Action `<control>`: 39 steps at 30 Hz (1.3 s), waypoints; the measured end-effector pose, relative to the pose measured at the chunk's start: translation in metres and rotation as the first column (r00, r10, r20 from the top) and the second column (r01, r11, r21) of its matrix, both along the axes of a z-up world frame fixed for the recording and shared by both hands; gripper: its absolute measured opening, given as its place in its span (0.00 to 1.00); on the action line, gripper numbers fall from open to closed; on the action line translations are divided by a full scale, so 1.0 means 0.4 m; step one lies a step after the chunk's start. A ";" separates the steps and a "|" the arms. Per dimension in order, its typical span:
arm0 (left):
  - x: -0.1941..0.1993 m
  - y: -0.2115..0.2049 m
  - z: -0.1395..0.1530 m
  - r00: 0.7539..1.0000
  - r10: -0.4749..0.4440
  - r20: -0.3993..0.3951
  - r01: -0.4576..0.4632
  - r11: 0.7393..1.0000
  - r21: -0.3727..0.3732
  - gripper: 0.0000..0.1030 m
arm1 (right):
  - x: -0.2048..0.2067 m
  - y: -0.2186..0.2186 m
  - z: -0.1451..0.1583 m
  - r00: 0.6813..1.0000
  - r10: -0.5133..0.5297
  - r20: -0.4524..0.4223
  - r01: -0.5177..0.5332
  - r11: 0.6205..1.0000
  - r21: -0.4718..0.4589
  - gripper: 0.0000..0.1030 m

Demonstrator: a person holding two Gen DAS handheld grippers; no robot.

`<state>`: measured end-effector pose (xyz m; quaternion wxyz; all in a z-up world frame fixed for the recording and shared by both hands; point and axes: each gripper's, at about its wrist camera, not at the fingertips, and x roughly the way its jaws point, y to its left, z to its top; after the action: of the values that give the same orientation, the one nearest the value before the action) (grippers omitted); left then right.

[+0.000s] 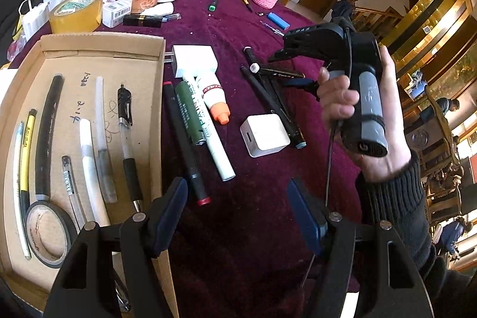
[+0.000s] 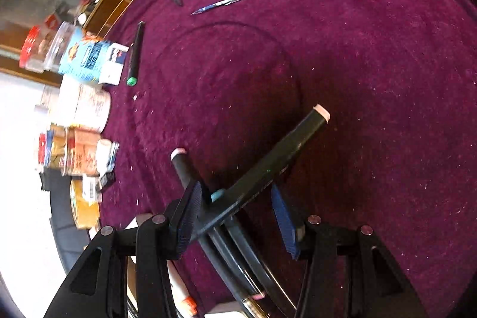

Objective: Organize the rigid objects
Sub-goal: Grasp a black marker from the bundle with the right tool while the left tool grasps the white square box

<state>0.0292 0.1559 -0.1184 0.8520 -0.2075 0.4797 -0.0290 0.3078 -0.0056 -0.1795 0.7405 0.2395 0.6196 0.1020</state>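
Pens in my tray (image 1: 89, 45): seven, plus one tape roll (image 1: 47, 231). Two chargers (image 1: 263, 134) on cloth. Left fingers (image 1: 238, 216) wide, empty. Right fingers (image 2: 235, 213) apart around black marker (image 2: 268, 166), pads not pressing; its lower end hidden.

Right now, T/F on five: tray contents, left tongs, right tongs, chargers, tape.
1. The cardboard tray already holds several pens. True.
2. The left tongs are clamped on a marker. False: they stand open over the purple cloth, nothing between the pads.
3. The right tongs are over the pile of black markers. True; they are open, and contact cannot be told.
4. The white cube charger lies in the tray. False: it sits on the cloth.
5. The black tape roll is outside the tray. False: it is in the tray's near corner.
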 end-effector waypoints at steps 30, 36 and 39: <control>0.246 -0.200 -0.079 0.991 -0.044 -0.126 0.068 0.979 0.191 0.66 | -0.133 -0.151 0.022 0.962 0.182 0.203 -0.229 0.944 0.239 0.14; 0.279 -0.201 -0.107 0.988 -0.039 -0.150 0.071 0.973 0.218 0.66 | -0.134 -0.155 0.020 0.963 0.182 0.200 -0.228 0.943 0.243 0.14; 0.281 -0.196 -0.121 0.986 -0.034 -0.165 0.068 0.977 0.203 0.58 | -0.135 -0.152 0.024 0.961 0.181 0.211 -0.226 0.951 0.212 0.14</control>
<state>0.1416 0.0776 -0.1667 0.8266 -0.1063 0.5524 0.0161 0.2537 -0.0664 -0.1700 0.7481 0.2490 0.5515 0.2725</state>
